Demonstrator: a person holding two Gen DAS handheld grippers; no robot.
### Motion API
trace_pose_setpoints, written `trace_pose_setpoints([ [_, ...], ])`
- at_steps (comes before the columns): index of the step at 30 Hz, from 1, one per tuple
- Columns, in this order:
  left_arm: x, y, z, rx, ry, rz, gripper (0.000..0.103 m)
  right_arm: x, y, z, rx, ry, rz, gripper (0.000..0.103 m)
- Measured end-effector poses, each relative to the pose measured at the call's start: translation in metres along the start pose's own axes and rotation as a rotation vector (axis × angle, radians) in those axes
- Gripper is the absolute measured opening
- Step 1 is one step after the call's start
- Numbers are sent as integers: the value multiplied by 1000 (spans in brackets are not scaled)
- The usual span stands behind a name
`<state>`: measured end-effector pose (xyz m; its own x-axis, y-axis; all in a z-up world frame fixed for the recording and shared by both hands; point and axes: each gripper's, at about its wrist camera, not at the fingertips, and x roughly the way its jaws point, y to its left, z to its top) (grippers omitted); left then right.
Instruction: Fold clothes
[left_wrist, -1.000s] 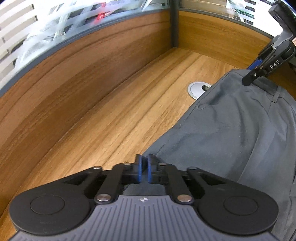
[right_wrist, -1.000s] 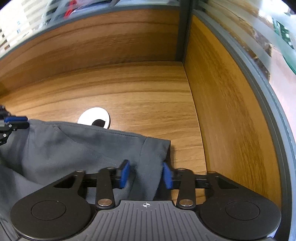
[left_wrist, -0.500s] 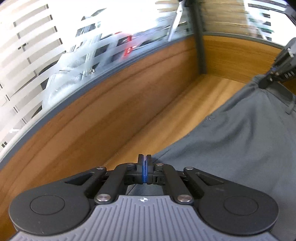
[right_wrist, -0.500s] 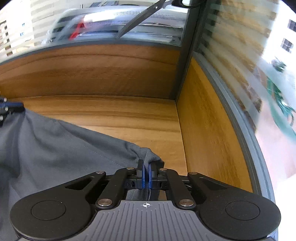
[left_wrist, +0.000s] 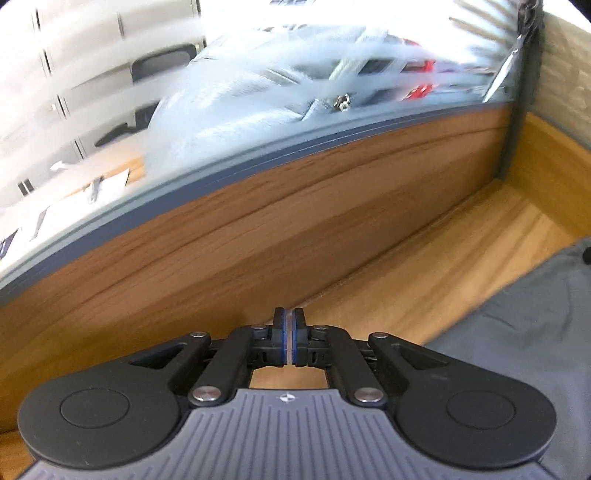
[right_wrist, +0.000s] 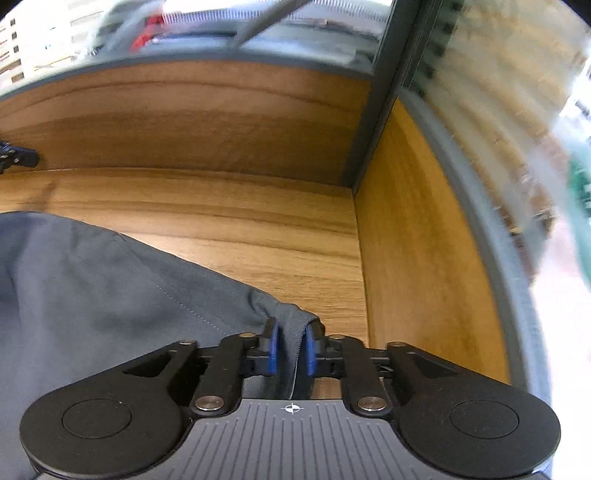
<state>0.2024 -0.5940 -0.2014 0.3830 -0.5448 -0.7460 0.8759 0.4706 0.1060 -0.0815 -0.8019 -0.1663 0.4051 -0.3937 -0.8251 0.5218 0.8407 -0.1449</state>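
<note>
1. My left claw (left_wrist: 289, 338) is opening, its narrow gap empty; the grey trousers (left_wrist: 517, 332) lie to its right on the worktop (left_wrist: 424, 280).
2. My right claw (right_wrist: 290, 350) is opening, the trousers' corner between its pads (right_wrist: 272, 350); the cloth stretches away to its left.

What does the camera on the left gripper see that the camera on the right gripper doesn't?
Only the left wrist view shows the left gripper close up: its jaws are opening, a thin gap between them with bare wood behind and no cloth in it. It also shows blurry office chairs through the glass.

Only the right wrist view shows the right gripper, jaws opening, with a corner of the grey trousers hanging between its blue pads. The left gripper's tip peeks in at that view's left edge.

Both show the grey trousers, the wooden desk and its wooden walls.
</note>
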Motion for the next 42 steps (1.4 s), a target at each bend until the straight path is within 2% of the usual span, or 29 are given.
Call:
trace_pose_setpoints([
  [1, -13, 0, -3, -2, 7, -7, 23, -6, 0, 0, -2, -6, -1, 36],
  [2, -24, 2, -5, -5, 12, -13, 27, -16, 1, -1, -6, -15, 3, 38],
  [6, -76, 14, -23, -31, 31, -21, 31, -56, 5, -5, -26, -46, 40, 40],
  [10, -122, 21, -46, -41, 71, 11, 41, -91, 7, -11, -65, -54, 105, 47],
  [14, -147, 32, -71, -44, 136, 54, 41, -113, 12, -19, -131, -42, 143, 48],
  [17, -160, 43, -89, -60, 169, 89, 41, -112, 13, -17, -172, -21, 166, 48],
  [21, -176, 60, -111, -81, 177, 167, 41, -113, 15, -21, -190, -4, 182, 48],
  [24, -177, 78, -123, -102, 185, 216, 41, -115, 18, -25, -178, 10, 199, 48],
  [28, -170, 99, -135, -60, 192, 291, 41, -115, 30, -28, -172, 19, 216, 48],
  [31, -161, 116, -140, -31, 217, 295, 41, -113, 47, -27, -177, 19, 246, 48],
  [33, -154, 125, -140, 0, 231, 293, 42, -110, 59, -24, -188, 19, 269, 48],
  [35, -145, 131, -138, 44, 237, 270, 47, -105, 71, -21, -202, 27, 284, 48],
  [37, -134, 134, -137, 97, 240, 227, 58, -99, 80, -17, -214, 35, 295, 48],
  [42, -107, 136, -137, 234, 243, 164, 66, -86, 94, -10, -227, 62, 302, 48],
])
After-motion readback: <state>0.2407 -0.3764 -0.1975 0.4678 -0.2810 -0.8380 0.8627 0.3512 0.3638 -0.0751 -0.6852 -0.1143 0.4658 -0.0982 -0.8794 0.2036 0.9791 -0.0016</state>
